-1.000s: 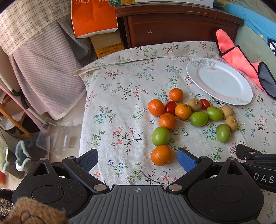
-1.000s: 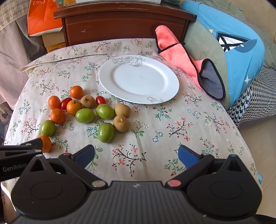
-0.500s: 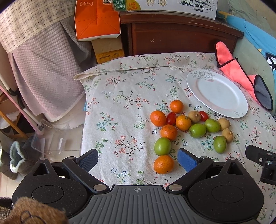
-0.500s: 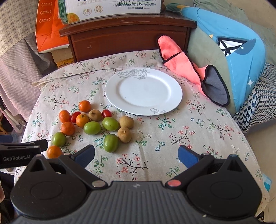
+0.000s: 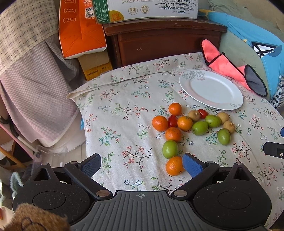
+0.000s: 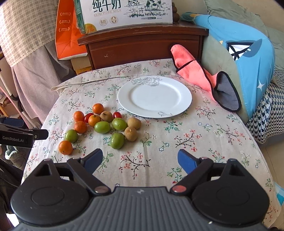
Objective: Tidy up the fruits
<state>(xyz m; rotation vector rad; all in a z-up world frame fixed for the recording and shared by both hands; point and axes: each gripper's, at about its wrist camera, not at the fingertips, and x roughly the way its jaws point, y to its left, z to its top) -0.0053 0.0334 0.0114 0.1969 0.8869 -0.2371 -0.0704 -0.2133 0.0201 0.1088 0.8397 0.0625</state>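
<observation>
The fruit (image 6: 106, 124) lies in one loose cluster on the floral cloth (image 6: 195, 138), left of centre in the right wrist view and just short of the white plate (image 6: 154, 96), which holds nothing. The cluster counts five oranges, four green fruits, three brown ones and two small red tomatoes, most touching or nearly touching a neighbour. The nearest orange (image 5: 174, 165) sits apart at the near end of the row, with a green fruit (image 5: 170, 148) just behind it. The left gripper (image 5: 142, 163) hangs over the cloth with jaws spread wide and nothing between the pads; its right pad (image 5: 192, 165) stands just beside the nearest orange, and whether it touches cannot be told from this angle. The right gripper (image 6: 140, 158) is likewise released, over bare cloth near the table's front edge; its jaws have just been closing a little, with nothing between them. Behind the table stand a dark wooden cabinet (image 6: 145, 48) bearing a milk carton box (image 6: 124, 14), an orange bag (image 6: 69, 35) to its left, and a blue cushion (image 6: 248, 58) with a pink mitt (image 6: 195, 72) lying at the plate's right. Each gripper's body hides the table's near edge, and the other gripper's tip is cut off at the frame side in both views.
</observation>
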